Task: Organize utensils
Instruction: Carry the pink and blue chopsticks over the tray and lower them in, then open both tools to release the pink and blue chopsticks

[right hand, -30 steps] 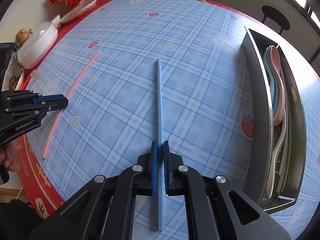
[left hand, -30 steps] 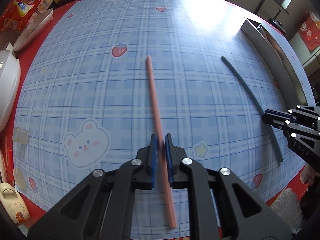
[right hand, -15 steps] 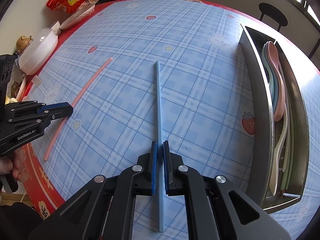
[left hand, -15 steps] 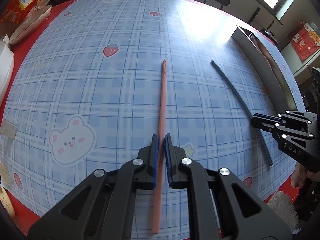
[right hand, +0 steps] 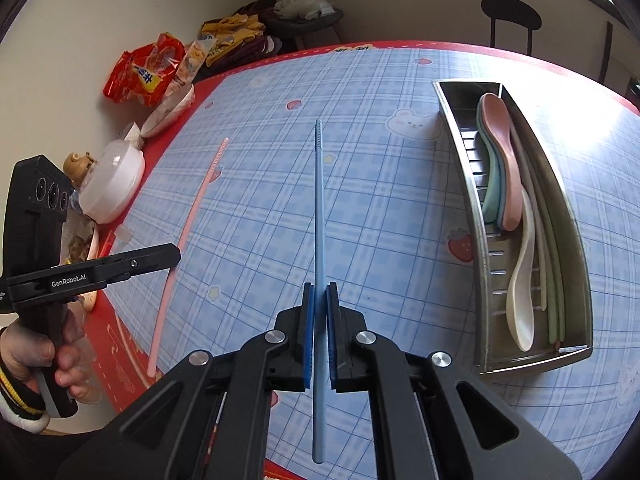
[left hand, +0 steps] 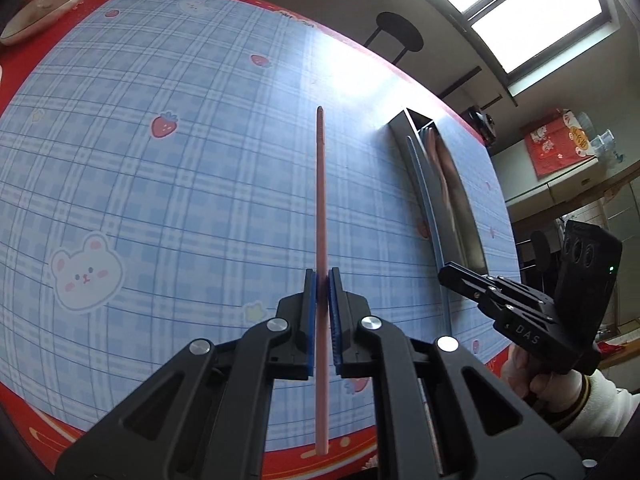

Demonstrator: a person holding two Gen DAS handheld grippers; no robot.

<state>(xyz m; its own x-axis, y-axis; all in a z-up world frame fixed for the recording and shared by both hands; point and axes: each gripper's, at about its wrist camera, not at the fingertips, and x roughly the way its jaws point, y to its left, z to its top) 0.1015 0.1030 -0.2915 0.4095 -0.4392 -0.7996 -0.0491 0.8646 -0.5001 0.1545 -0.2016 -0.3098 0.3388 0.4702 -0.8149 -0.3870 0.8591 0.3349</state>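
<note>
- Pink plastic is pinched in the left gripper (left hand: 322, 280): its blue pads are closed on a pink chopstick (left hand: 321, 200), gripped below the middle, the long end running on toward 12 o'clock and a shorter end hanging back toward 6 o'clock.
- Blue plastic sits the same way in the right gripper (right hand: 319, 294), clamped on a blue chopstick (right hand: 318, 208) whose long axis also runs from 6 to 12 o'clock in that hand's own view.
- Both sticks look clear of the tabletop, though how high I cannot tell.
- What the coming move turns on is the stainless steel utensil tray (right hand: 480, 272). It lies at about 2 o'clock from the right gripper and near it; from the left gripper it is also at 2 o'clock but farther, beyond the right gripper (left hand: 460, 280).
- So the right hand (left hand: 520, 368) is the nearer one and would likely deliver first.
- The tray's long axis runs roughly parallel to the held sticks, so little turning should be needed, mainly a sideways carry.
- Inside it already lie a pink spoon (right hand: 502, 148), a white spoon (right hand: 520, 280) and green chopsticks (right hand: 554, 264), packed lengthwise; a stick should go in alongside them.
- The surface is a round table under a blue plaid tablecloth (right hand: 248, 208) with bears and strawberries and a red border.
- At 10 o'clock in the right view stand a white lidded container (right hand: 114, 184) and snack bags (right hand: 146, 70); a stool (right hand: 510, 16) stands past the far edge, and a window (left hand: 536, 16) lights the room.
</note>
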